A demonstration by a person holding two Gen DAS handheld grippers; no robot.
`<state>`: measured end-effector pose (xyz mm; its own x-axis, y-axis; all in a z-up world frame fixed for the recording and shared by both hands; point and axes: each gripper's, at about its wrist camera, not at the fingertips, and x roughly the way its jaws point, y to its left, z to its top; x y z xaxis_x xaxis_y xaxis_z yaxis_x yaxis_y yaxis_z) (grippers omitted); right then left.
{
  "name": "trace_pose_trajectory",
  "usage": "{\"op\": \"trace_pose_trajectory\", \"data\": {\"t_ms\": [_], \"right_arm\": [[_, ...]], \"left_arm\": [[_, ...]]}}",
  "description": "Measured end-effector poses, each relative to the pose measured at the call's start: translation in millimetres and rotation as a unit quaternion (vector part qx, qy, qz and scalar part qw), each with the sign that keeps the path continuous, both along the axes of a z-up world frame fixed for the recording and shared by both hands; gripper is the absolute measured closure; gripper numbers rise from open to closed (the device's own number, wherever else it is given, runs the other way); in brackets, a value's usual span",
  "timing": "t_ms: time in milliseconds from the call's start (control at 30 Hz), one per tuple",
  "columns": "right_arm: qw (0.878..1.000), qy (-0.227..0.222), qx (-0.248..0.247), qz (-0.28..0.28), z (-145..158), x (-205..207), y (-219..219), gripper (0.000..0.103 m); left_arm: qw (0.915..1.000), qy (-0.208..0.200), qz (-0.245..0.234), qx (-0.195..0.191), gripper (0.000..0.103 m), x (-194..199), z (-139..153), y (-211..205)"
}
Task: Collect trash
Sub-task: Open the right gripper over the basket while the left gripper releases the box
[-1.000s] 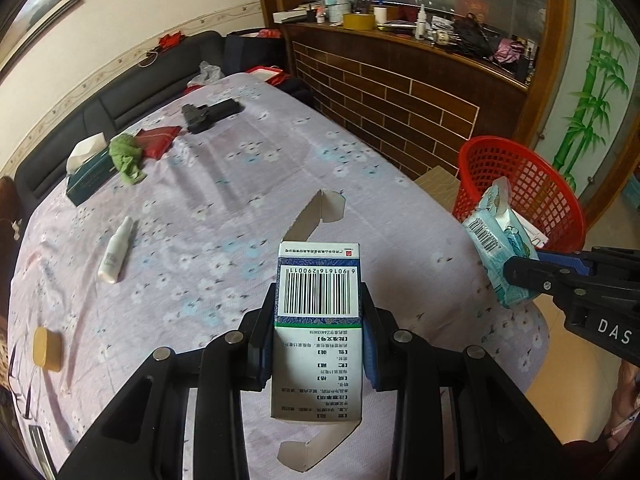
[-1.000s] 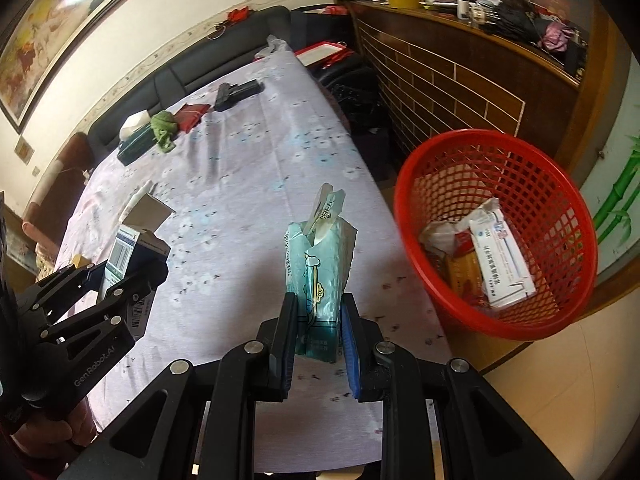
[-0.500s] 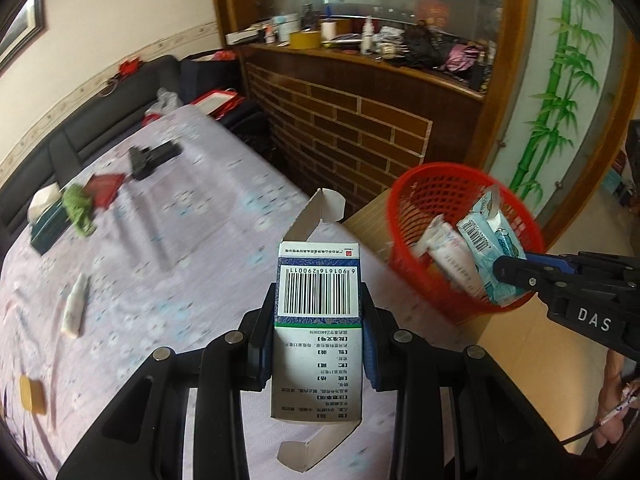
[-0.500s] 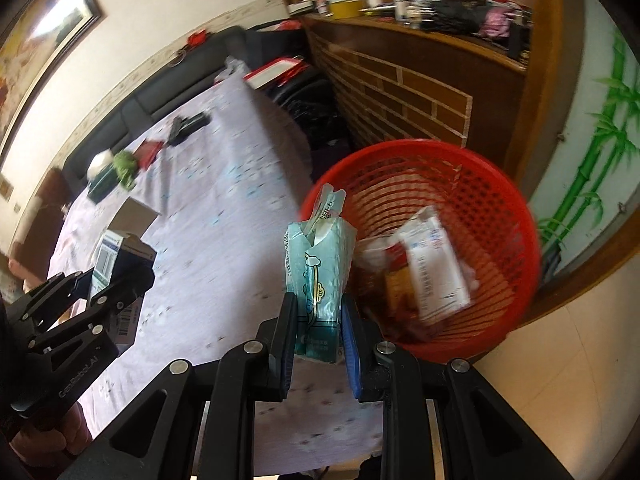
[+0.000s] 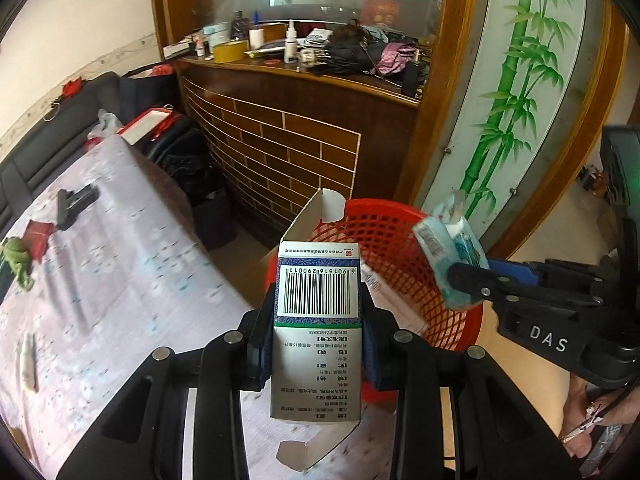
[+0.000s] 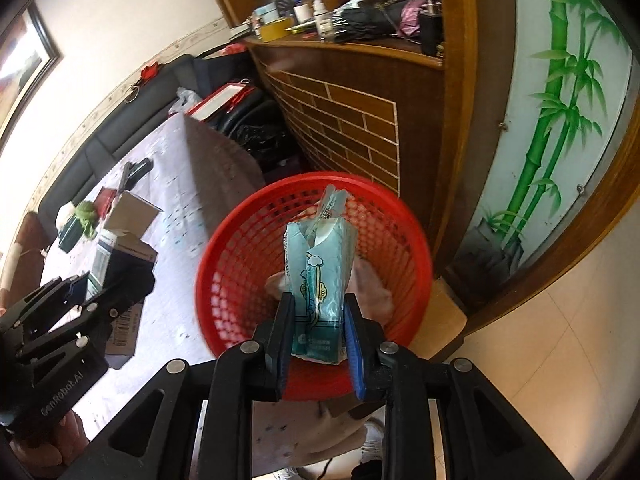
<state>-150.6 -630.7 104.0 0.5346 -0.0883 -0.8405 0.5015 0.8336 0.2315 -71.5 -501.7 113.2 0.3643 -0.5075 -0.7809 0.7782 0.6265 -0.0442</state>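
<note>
Left gripper [image 5: 318,328]: clamped on a white-and-green medicine box [image 5: 318,320], barcode face toward the camera, end flaps open at top and bottom. Box held upright over the table edge, its top flap overlapping the near rim of the red basket [image 5: 404,216] at 1 o'clock.

Right gripper [image 6: 318,320]: jaws opening, teal tissue packet [image 6: 318,268] between them, upright; left pad against the wrapper, sliver of a gap at the right pad. Packet directly above the basket's open mouth; pale crumpled waste and a long white carton inside the basket, beneath it.

Red basket: mesh plastic, round, on the floor just beside the corner of the table [image 5: 120,280], in front of the brick-patterned wooden counter [image 5: 288,152].

Table: pale floral cloth. On it, toward 9 and 10 o'clock in the left wrist view: black object [image 5: 74,202], red item [image 5: 38,236], green cloth [image 5: 16,258], small white bottle [image 5: 28,364].

Counter top: bottles, tape roll, clutter. Bamboo-painted panel [image 5: 516,100] at 2 o'clock.
</note>
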Motion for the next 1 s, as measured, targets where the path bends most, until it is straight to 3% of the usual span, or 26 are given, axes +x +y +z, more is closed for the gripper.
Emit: {"op": "trace_pose_trajectory", "data": {"t_ms": [133, 200, 567, 1000], "right_arm": [[1.0, -0.006, -0.003, -0.008, -3, 10, -19, 0.059], [1.0, -0.001, 0.0, -0.02, -4, 10, -27, 0.056], [1.0, -0.012, 0.023, -0.014, -1, 6, -13, 0.054], [0.998, 0.011, 0.028, 0.058, -9, 30, 80, 0.054]], "left_arm": [[0.9999, 0.013, 0.005, 0.002, 0.047, 4, -4, -7], [0.9999, 0.013, 0.007, -0.005, 0.044, 3, -3, -2], [0.9986, 0.001, 0.053, 0.007, 0.043, 2, -2, 53], [0.9891, -0.019, 0.143, 0.03, 0.042, 11, -4, 152]]}}
